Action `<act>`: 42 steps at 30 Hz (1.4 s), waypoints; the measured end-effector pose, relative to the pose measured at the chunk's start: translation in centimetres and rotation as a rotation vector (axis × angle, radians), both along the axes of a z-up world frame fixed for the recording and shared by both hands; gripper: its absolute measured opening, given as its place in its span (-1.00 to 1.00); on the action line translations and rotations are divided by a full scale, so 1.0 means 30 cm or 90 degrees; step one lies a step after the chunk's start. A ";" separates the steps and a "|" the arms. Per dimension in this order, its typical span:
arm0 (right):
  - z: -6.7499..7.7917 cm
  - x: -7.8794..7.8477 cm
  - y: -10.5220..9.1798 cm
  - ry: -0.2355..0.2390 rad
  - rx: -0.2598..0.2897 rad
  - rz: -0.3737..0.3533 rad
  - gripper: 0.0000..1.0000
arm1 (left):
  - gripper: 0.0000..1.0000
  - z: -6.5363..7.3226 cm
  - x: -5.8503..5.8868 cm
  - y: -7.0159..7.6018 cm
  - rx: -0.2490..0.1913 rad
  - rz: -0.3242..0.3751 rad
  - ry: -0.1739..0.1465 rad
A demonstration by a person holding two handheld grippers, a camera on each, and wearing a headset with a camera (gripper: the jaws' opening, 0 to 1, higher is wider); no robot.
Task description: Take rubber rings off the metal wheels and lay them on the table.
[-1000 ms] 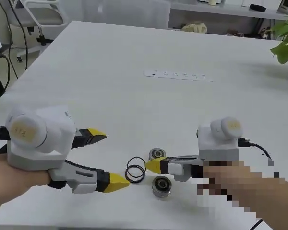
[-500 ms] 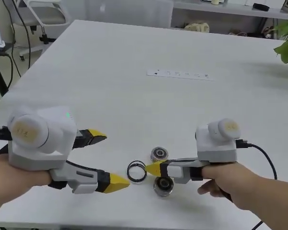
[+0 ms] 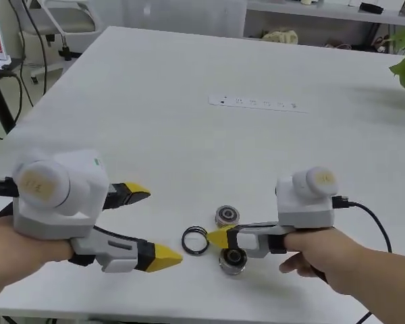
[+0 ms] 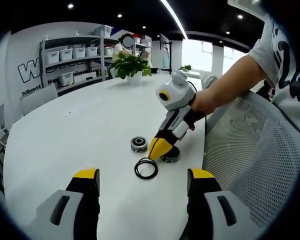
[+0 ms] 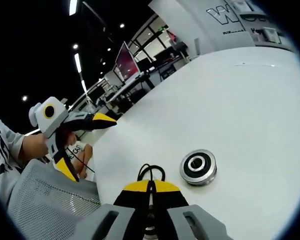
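Beside the rubber rings [image 3: 195,240], the right tool [image 3: 214,236] is closed, perhaps pinching one; left tool [image 3: 160,224] gapes apart.

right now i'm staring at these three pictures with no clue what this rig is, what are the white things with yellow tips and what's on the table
There is no robot here: a person holds a handheld tool in each hand. The wide picture comes from a camera on the person's head. The two round ones come from cameras riding on the tools.

The left gripper has its yellow-tipped fingers spread open and holds nothing. The right gripper has its fingers closed, with the tip right beside some black rubber rings lying on the white table.

Two small wheels are out. The far metal wheel stands free, and the near metal wheel sits just under the right gripper. A white power strip lies farther back.
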State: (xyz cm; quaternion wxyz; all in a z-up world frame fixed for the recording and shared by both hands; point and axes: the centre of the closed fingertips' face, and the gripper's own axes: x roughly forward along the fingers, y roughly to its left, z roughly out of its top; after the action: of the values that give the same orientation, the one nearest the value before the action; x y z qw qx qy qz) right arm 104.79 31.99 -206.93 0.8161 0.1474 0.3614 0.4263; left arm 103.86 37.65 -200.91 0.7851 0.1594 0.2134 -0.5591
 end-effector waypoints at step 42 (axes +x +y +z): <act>0.000 0.038 -0.028 -0.020 -0.009 -0.024 -0.86 | 0.35 -0.023 -0.007 -0.013 0.015 -0.007 0.020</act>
State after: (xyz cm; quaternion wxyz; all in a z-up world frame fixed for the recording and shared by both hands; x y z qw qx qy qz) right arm 105.92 31.16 -206.93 0.8304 0.1416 0.3491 0.4104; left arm 103.65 37.25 -201.59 0.7768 0.1612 0.2317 -0.5630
